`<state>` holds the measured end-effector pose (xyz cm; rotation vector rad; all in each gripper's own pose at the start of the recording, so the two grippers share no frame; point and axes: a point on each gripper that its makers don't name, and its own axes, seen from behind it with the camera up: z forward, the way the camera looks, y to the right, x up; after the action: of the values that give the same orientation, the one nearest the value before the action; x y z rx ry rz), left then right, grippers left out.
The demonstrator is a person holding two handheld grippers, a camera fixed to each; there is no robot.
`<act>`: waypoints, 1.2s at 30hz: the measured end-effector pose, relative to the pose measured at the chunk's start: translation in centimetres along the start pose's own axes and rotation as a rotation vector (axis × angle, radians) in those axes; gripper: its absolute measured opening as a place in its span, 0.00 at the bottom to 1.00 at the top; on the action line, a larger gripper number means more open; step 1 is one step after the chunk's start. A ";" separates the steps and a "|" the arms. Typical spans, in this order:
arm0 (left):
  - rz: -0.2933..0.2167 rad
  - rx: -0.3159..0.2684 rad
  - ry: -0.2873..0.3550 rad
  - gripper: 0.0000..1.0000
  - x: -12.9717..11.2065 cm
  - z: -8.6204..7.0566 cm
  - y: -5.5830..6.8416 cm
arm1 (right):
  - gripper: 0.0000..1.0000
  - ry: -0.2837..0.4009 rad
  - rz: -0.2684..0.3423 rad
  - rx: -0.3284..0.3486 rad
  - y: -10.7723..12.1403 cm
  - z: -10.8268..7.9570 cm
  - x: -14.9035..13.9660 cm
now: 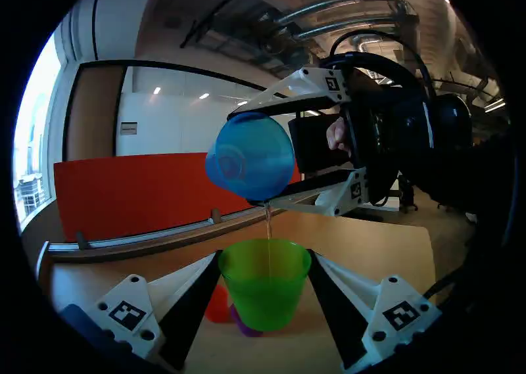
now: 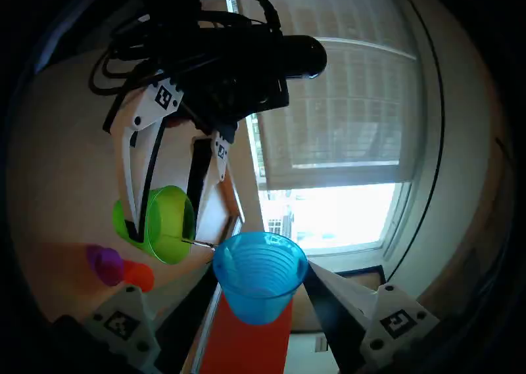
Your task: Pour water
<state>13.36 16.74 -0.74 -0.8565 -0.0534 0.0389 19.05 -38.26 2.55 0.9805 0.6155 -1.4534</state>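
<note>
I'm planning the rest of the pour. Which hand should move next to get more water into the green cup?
Right. The right tongs hold the blue cup tipped above the green cup, a thin stream falling in. Tipping it further looks best; the left tongs should just hold the green cup steady.

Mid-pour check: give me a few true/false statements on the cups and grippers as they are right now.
1. The blue cup is tipped above the green cup. True.
2. A thin stream falls into the green cup. True.
3. The left gripper holds the blue cup. False: it holds the green cup; the right gripper holds the blue cup.
4. The purple cup sits inside the green cup. False: it lies apart, beside an orange cup.
</note>
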 end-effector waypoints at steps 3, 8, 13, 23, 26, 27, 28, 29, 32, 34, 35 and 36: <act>-0.001 0.000 0.001 0.90 0.0 0.0 0.0 | 0.91 -0.001 -0.006 -0.001 0.0 0.0 0.1; -0.001 0.001 0.000 0.90 -0.1 -0.1 0.1 | 0.91 -0.005 -0.013 -0.001 -0.1 0.0 0.1; -0.001 0.001 0.000 0.90 -0.2 -0.1 0.1 | 0.91 -0.004 -0.025 -0.001 -0.1 -0.1 0.2; -0.003 0.002 0.001 0.90 -0.2 -0.1 0.1 | 0.91 -0.005 -0.051 -0.001 -0.2 0.0 0.3; -0.002 0.002 0.001 0.90 -0.1 -0.1 0.1 | 0.91 -0.005 -0.056 0.000 -0.2 0.0 0.2; -0.001 0.002 0.002 0.90 -0.1 -0.1 0.1 | 0.91 -0.005 -0.058 0.001 -0.2 0.1 0.2; -0.002 0.002 0.002 0.90 -0.1 -0.1 0.1 | 0.91 -0.006 -0.059 0.001 -0.2 0.1 0.2; -0.002 0.002 0.002 0.90 -0.1 -0.1 0.1 | 0.91 -0.008 -0.061 0.001 -0.2 0.1 0.1; -0.003 0.002 0.002 0.90 -0.2 -0.1 0.0 | 0.91 -0.009 -0.066 0.001 -0.3 0.2 0.1; -0.002 0.003 0.002 0.90 -0.2 -0.1 0.0 | 0.91 -0.008 -0.068 0.001 -0.3 0.2 0.1; -0.002 0.003 0.002 0.90 -0.2 -0.1 0.0 | 0.91 -0.008 -0.070 0.002 -0.3 0.2 0.1; -0.002 0.003 0.001 0.90 -0.2 -0.1 0.0 | 0.91 -0.008 -0.071 0.002 -0.3 0.2 0.1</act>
<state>13.12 16.69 -0.81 -0.8537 -0.0532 0.0365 18.73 -38.48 2.52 0.9626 0.6491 -1.5204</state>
